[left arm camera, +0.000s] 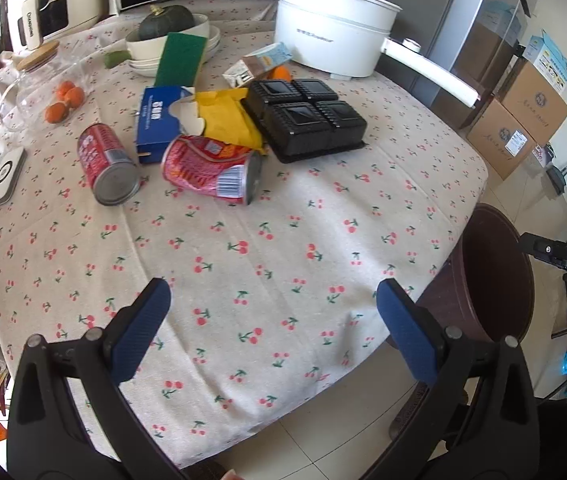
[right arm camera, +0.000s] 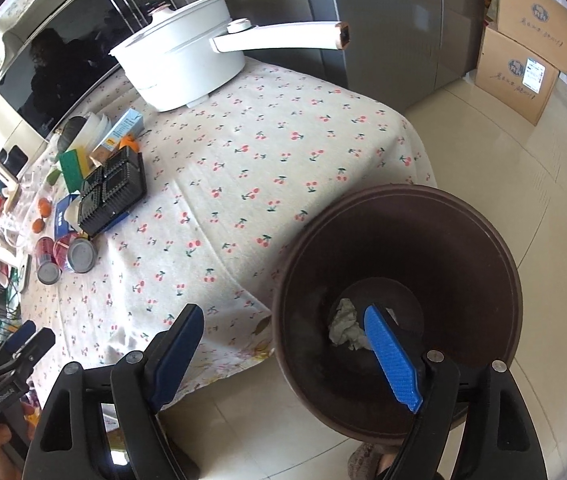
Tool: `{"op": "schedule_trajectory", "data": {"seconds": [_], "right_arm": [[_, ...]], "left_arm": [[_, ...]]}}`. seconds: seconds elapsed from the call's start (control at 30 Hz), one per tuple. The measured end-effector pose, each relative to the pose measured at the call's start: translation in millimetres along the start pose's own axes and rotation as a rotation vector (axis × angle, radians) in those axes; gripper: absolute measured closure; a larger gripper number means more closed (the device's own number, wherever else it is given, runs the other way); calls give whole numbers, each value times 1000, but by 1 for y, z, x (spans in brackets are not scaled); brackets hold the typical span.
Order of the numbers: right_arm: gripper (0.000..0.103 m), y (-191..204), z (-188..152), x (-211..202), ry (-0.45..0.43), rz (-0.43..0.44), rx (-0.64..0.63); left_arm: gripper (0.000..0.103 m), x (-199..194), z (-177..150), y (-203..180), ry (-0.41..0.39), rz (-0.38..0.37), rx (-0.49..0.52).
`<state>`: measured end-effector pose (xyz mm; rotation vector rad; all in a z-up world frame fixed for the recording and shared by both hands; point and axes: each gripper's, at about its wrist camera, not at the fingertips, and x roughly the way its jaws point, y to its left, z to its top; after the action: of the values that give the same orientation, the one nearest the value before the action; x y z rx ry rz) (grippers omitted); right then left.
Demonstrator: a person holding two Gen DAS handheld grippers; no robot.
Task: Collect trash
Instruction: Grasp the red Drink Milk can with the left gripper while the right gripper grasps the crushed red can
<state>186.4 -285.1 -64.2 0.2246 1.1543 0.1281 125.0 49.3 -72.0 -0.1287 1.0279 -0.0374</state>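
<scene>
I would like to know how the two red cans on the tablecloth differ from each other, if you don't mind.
The left can looks intact and cylindrical; the right can is crumpled and dented. The left can's label is darker red; the right can's is pinker, with a barcode showing. Both lie on their sides, metal ends toward the camera, beside the blue tissue box.

White pot (left arm camera: 333, 24), squash (left arm camera: 167, 22), cardboard boxes (right arm camera: 523, 40)

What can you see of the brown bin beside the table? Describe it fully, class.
The brown bin is round, dark brown, plastic-looking and open-topped, with a wide rim. It stands upright on the pale tiled floor at the table's corner. A crumpled grey-white wad lies at its bottom. The open right gripper hovers above, touching nothing.
</scene>
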Motion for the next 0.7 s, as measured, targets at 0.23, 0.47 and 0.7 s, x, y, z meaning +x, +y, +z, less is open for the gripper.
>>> {"op": "schedule_trajectory", "data": {"seconds": [0.23,0.47,0.7], "right_arm": [[18,44,12,15,11,6,-66],[18,84,28,29,-5,-18,-153],[17,96,42,46,10,-23,-147]], "left_arm": [[1,-2,2,70,24,78,-122],[1,17,16,125,46,85,-321],[1,39,51,130,2,67,-441]]}}
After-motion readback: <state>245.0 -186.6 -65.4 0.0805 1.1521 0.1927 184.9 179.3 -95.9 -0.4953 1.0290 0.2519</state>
